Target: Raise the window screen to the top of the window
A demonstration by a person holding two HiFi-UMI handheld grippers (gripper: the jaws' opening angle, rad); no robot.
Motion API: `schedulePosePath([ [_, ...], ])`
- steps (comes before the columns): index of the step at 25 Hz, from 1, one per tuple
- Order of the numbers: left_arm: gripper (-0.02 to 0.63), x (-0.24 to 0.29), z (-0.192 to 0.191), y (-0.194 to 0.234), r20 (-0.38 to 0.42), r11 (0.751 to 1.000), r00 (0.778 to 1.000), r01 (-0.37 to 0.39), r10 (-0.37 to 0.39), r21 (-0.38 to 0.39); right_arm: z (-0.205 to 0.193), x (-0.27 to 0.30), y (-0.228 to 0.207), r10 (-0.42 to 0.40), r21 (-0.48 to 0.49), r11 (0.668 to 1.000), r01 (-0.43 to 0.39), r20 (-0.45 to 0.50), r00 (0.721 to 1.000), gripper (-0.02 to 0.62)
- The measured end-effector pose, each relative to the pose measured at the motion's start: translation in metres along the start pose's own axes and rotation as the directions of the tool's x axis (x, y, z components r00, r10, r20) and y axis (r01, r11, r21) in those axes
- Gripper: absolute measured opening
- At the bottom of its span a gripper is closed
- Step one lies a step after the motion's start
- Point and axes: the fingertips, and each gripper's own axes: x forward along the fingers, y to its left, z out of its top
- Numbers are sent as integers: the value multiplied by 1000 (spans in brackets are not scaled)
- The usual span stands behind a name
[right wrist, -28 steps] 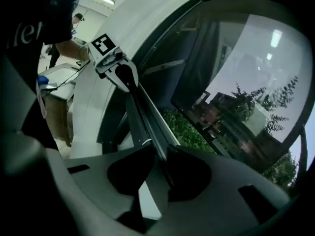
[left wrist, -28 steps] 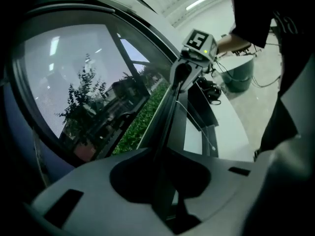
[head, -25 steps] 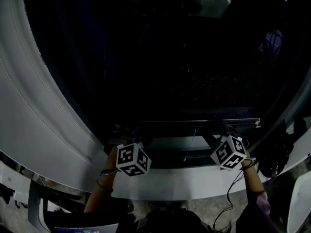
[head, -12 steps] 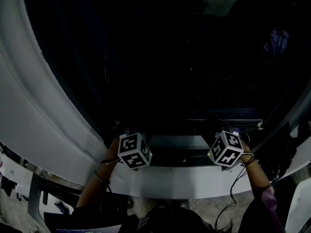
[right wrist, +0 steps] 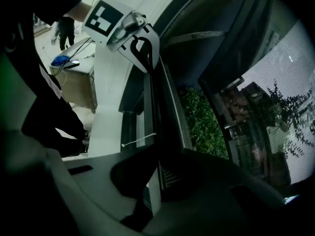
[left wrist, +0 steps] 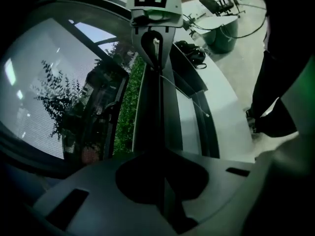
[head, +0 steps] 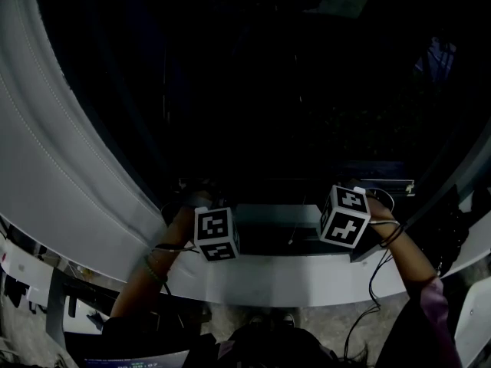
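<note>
Both grippers have come up and drawn closer together since a second ago, and the rail has lifted a little with them. Left gripper (left wrist: pixel 160 173): jaws pinched tight on the dark bottom rail (left wrist: pixel 150 107) of the window screen (left wrist: pixel 39 92). Right gripper (right wrist: pixel 150 186): likewise clamped on that rail, farther along. Rail low in the window, just above the white sill (head: pixel 291 278). Gripper views show mesh, trees (right wrist: pixel 288 107) and a green hedge (right wrist: pixel 202 122) outside. Head view shows near black there.
</note>
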Motion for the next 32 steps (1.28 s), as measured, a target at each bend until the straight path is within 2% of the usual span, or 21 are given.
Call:
schedulePosePath([
  [2, 18, 1, 0, -2, -5, 1000, 1000, -28, 28, -2, 1, 0, 1, -14, -9, 1000, 14, 14, 1000, 26],
  [4, 18, -1, 3, -3, 18, 999, 999, -29, 30, -36, 1, -2, 2, -42, 8, 999, 42, 57, 997, 26],
  [7, 19, -9, 9, 6, 45, 997, 998, -42, 45, -72, 1, -12, -2, -122, 35, 992, 118, 124, 985, 26],
  [10, 21, -28, 10, 33, 81, 987, 987, -131, 139, -97, 9, -35, -23, -210, 38, 978, 206, 166, 963, 26],
  [15, 34, -75, 17, 100, 158, 952, 954, -216, 253, -215, 28, -94, -76, -300, 67, 954, 292, 248, 921, 28],
  [19, 37, -101, 24, 153, 156, 932, 931, -294, 329, -210, 40, -133, -119, -354, 49, 934, 354, 269, 896, 28],
  [23, 37, -118, 22, 169, 161, 943, 942, -260, 296, -210, 51, -151, -129, -343, 34, 937, 349, 288, 894, 28],
  [28, 39, -143, 23, 196, 202, 912, 901, -334, 383, -239, 61, -181, -148, -430, 52, 897, 438, 330, 841, 28],
  [32, 40, -164, 31, 224, 194, 908, 897, -353, 397, -225, 66, -208, -169, -443, 40, 888, 458, 345, 828, 28],
])
